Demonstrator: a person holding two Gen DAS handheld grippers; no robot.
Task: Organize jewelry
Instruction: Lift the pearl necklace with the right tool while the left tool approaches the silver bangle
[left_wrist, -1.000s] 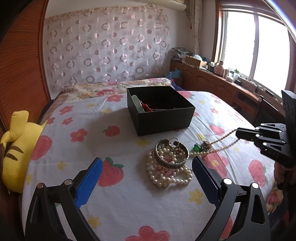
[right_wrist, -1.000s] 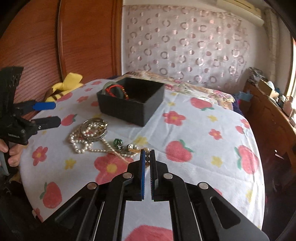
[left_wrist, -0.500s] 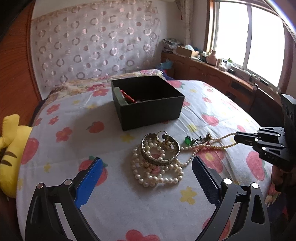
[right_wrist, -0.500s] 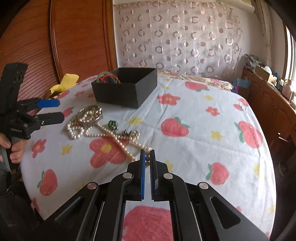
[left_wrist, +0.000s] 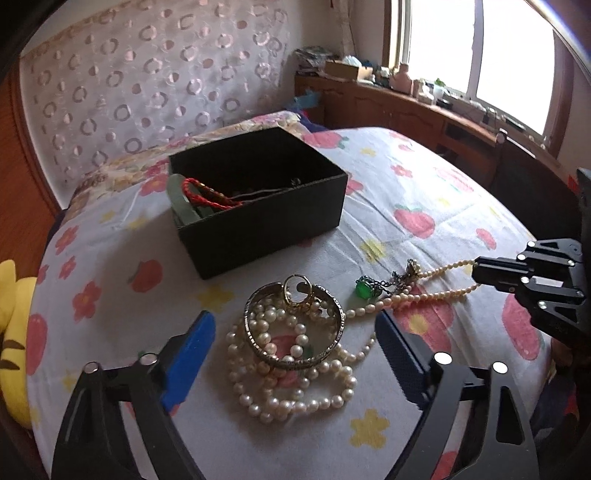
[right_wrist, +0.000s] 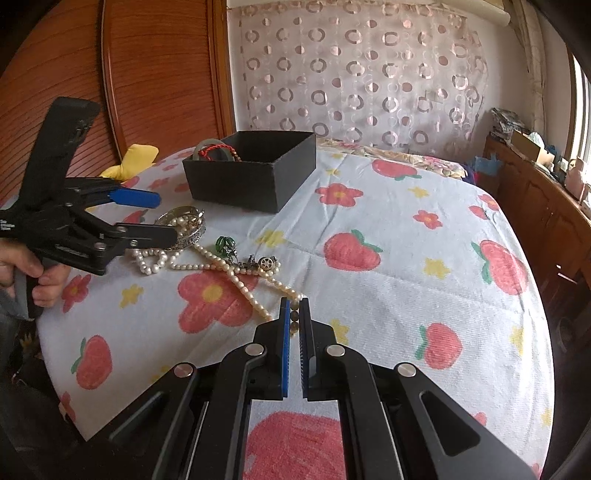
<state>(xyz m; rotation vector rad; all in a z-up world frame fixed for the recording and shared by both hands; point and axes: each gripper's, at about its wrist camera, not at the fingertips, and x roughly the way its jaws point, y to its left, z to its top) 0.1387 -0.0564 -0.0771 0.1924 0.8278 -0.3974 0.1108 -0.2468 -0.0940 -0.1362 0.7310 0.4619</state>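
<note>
A pile of jewelry lies on the strawberry-print cloth: a large-pearl strand (left_wrist: 291, 373), a silver bangle (left_wrist: 295, 325) with a gold ring on it, and a green pendant (left_wrist: 364, 288). My left gripper (left_wrist: 291, 341) is open, its jaws on either side of the pile. My right gripper (right_wrist: 294, 312) is shut on the end of a thin pearl necklace (right_wrist: 240, 282), which trails back to the pile; it also shows in the left wrist view (left_wrist: 428, 291). A black box (left_wrist: 258, 199) behind the pile holds a red cord bracelet and a jade bangle.
A yellow plush toy (left_wrist: 11, 332) sits at the table's left edge. A wooden headboard and patterned curtain stand behind. A wooden cabinet (right_wrist: 535, 199) with clutter runs along the right under the window.
The left gripper has moved forward, so the pile now sits between its open jaws. The right gripper has dropped lower, still shut on the necklace end.
</note>
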